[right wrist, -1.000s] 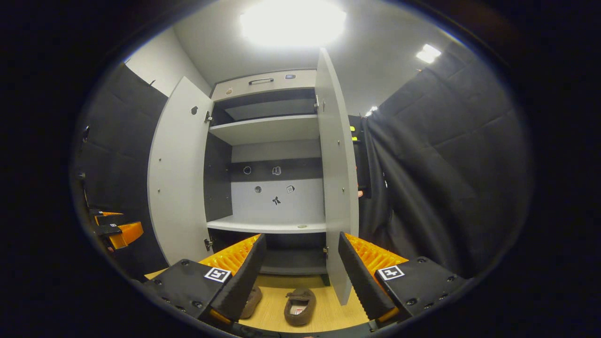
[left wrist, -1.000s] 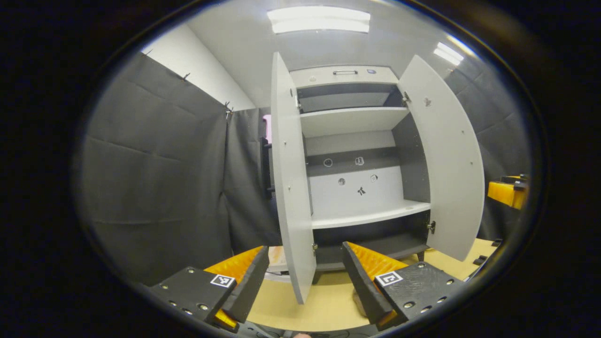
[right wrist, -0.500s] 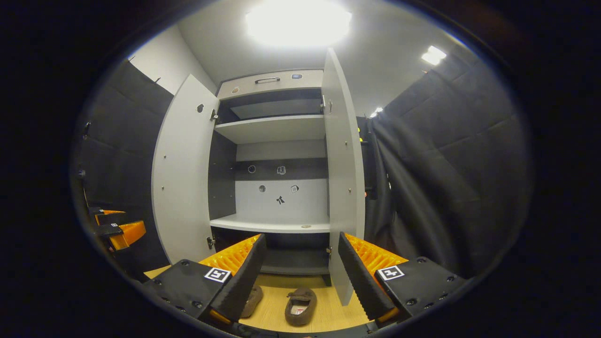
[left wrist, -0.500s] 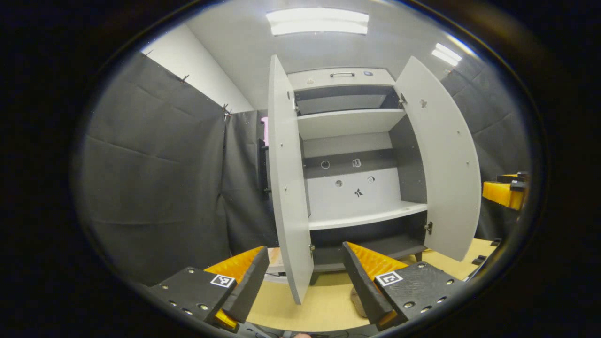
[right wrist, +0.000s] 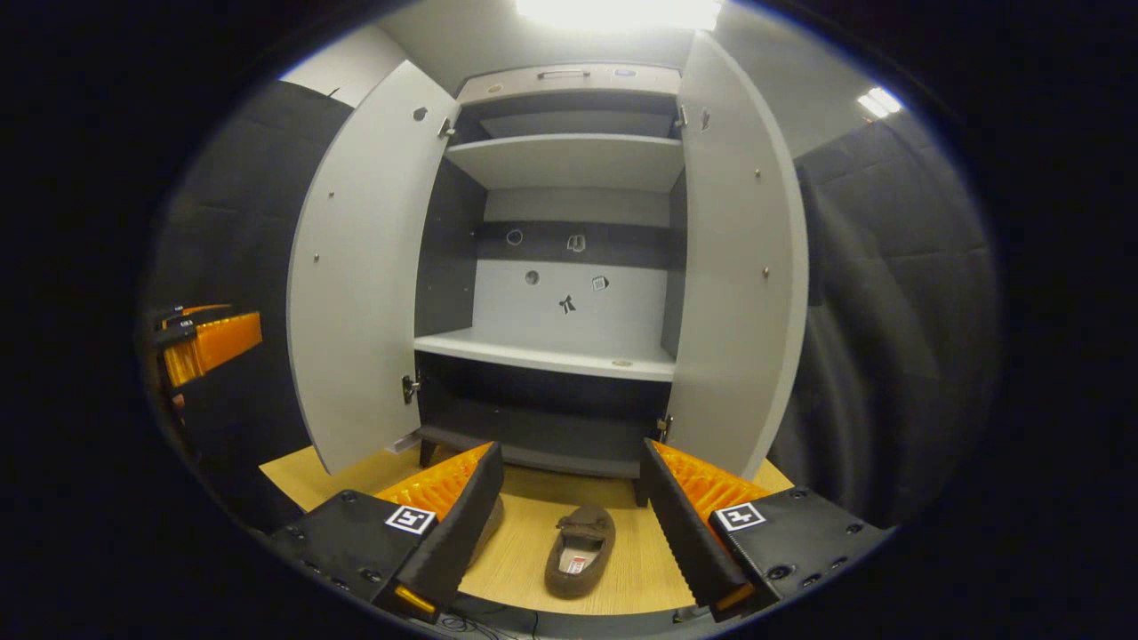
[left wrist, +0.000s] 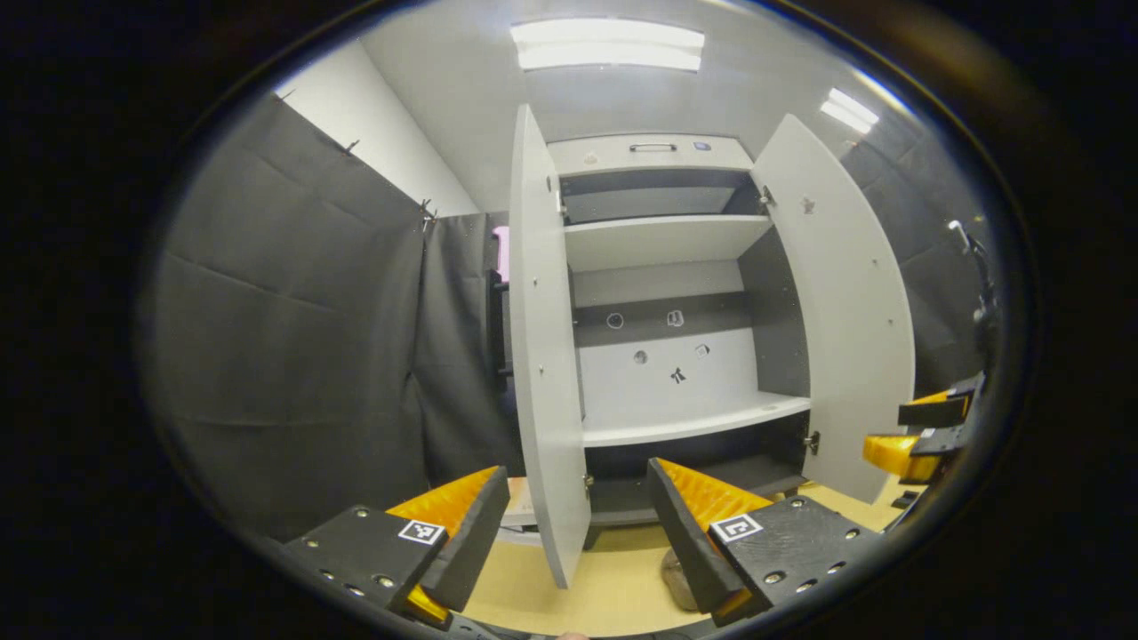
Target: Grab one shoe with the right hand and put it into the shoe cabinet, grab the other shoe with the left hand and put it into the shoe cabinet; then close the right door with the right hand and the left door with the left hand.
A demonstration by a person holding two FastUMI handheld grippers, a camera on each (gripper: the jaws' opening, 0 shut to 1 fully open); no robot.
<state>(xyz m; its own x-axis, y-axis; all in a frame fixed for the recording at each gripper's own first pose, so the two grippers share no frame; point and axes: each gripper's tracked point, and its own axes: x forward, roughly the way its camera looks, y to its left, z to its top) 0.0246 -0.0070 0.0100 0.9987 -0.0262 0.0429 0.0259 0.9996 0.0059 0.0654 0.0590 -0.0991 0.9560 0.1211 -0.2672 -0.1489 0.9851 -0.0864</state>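
The shoe cabinet (right wrist: 551,356) stands on the wooden floor with its left door (right wrist: 356,267) and right door (right wrist: 738,267) swung open and its shelves bare. A brown slipper (right wrist: 582,551) lies on the floor in front of it, between the fingers of my open right gripper (right wrist: 571,449) and some way ahead. A second brown shoe (right wrist: 491,523) peeks out behind the right gripper's left finger. In the left gripper view the cabinet (left wrist: 676,418) is ahead, and my left gripper (left wrist: 576,471) is open around the left door's (left wrist: 542,356) lower edge line. A shoe (left wrist: 673,573) shows partly by its right finger.
Black cloth walls close in both sides of the booth. The other gripper (left wrist: 920,436) hangs at the right in the left gripper view; the left one (right wrist: 209,342) shows at the far left in the right gripper view. The right door (left wrist: 845,302) juts toward me.
The right gripper has tipped down and moved closer to the cabinet and shoes, so both look larger and the slipper shows fully. The left gripper has hardly moved.
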